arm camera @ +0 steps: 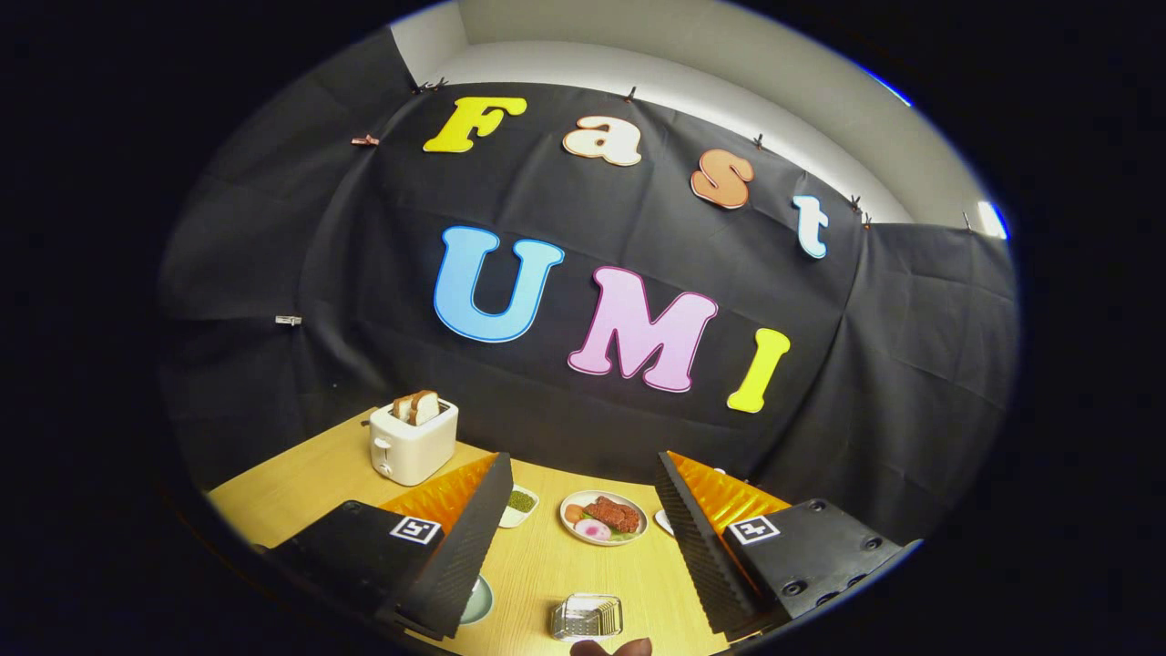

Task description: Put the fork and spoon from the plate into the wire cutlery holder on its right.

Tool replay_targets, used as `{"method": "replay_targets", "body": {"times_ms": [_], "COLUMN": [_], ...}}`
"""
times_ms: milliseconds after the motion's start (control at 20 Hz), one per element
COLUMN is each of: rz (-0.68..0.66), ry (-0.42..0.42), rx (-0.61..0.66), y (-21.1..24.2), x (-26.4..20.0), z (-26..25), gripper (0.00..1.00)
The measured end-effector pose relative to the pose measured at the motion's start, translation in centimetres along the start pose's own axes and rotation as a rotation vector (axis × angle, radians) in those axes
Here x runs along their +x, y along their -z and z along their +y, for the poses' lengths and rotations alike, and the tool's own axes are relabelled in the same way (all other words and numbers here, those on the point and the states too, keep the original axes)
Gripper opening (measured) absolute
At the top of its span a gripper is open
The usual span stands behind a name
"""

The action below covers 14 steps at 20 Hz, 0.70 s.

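Black cloth hangs as the booth's back wall behind a pale yellow wooden table, with a strip of white wall and ceiling showing above the cloth.

Standing here, I see the gripper held above the table, its two black ridged fingers with orange backs spread wide apart. Nothing sits between them and neither pad touches anything.

On the tabletop between the fingers and nearest the viewer rests a small clear wire cutlery holder, seemingly rectangular. Whether anything lies inside it is too small to tell. Just below it, at the table's near edge, a rounded brownish shape pokes in; I cannot tell what it is.

Farther on, between the fingertips, lies a round white plate carrying brown meat, a pink slice and a bit of green. I cannot make out a fork or spoon on it from here.

Beside the left fingertip sits a small white dish of green stuff. A pale green round dish peeks out from under the left finger. By the right fingertip a sliver of another white dish shows.

Well back on the left stands a white toaster with two slices of bread sticking up from its slots.
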<state>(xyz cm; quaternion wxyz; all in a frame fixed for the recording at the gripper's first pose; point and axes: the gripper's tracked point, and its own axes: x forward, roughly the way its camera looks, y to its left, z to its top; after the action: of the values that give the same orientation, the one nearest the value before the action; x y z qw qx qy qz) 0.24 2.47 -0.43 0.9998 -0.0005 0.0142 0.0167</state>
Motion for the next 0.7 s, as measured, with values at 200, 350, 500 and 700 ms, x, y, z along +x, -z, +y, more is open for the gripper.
{"method": "replay_targets", "body": {"times_ms": [200,350,500,700], "rz": [0.193,0.438,0.641,0.884], "ry": [-0.164,-0.285,-0.379,-0.461], "rx": [0.037,-0.001,-0.017,0.112], "y": [4.8,10.5,16.4,23.4], "x": [-0.6,-2.3,-3.9,-4.9], "z": [4.9,8.0,11.1,15.3], "gripper": [0.98,0.96,0.95,0.90]}}
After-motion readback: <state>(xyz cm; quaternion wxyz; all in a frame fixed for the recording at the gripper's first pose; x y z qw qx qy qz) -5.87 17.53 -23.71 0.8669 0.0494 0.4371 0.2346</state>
